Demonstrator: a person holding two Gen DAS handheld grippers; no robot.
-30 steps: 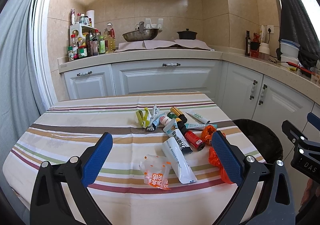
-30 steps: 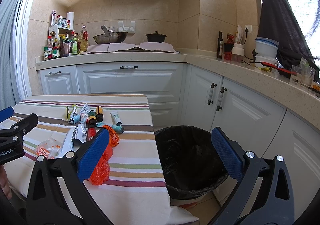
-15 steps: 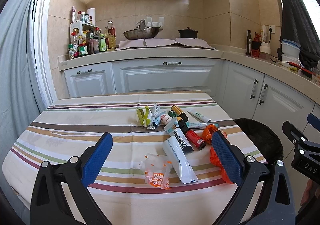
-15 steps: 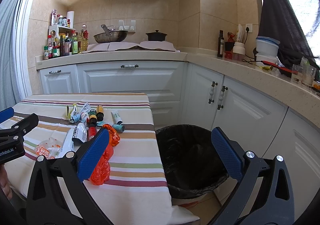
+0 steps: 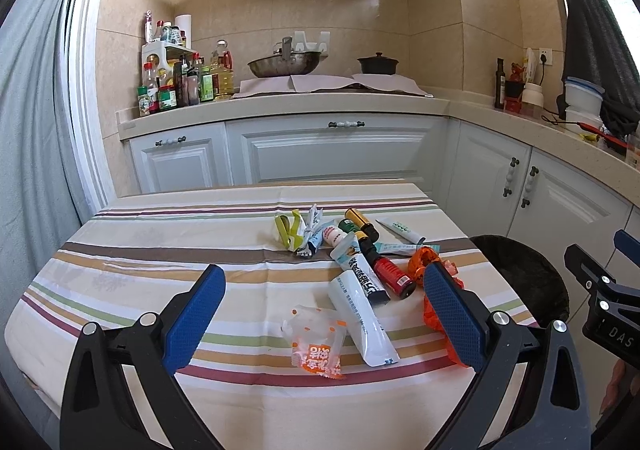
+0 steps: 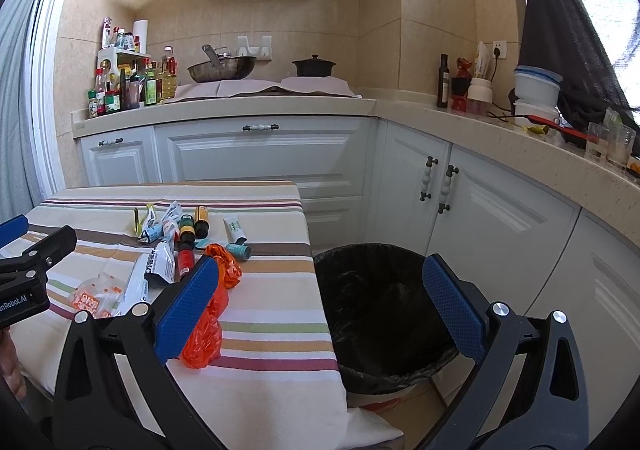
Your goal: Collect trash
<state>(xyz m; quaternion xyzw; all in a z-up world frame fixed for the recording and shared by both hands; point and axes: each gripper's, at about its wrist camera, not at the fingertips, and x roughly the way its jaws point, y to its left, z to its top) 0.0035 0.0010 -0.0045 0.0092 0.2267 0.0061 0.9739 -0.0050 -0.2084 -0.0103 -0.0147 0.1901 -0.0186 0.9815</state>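
Note:
A heap of trash lies on the striped tablecloth: an orange-printed clear wrapper, white tubes, a red bottle, an orange plastic bag and small wrappers. My left gripper is open and empty, hovering over the near table edge in front of the wrapper. My right gripper is open and empty, held above the table's right edge and a black-lined trash bin. The orange bag lies by its left finger.
White kitchen cabinets and a counter with a wok, pot and condiment bottles stand behind the table. A curtain hangs at the left. The bin stands on the floor by the table's right side.
Both views have shifted only slightly; the left gripper has tilted a little so the far counter sits lower in view. Both grippers stay open and the trash has not moved.

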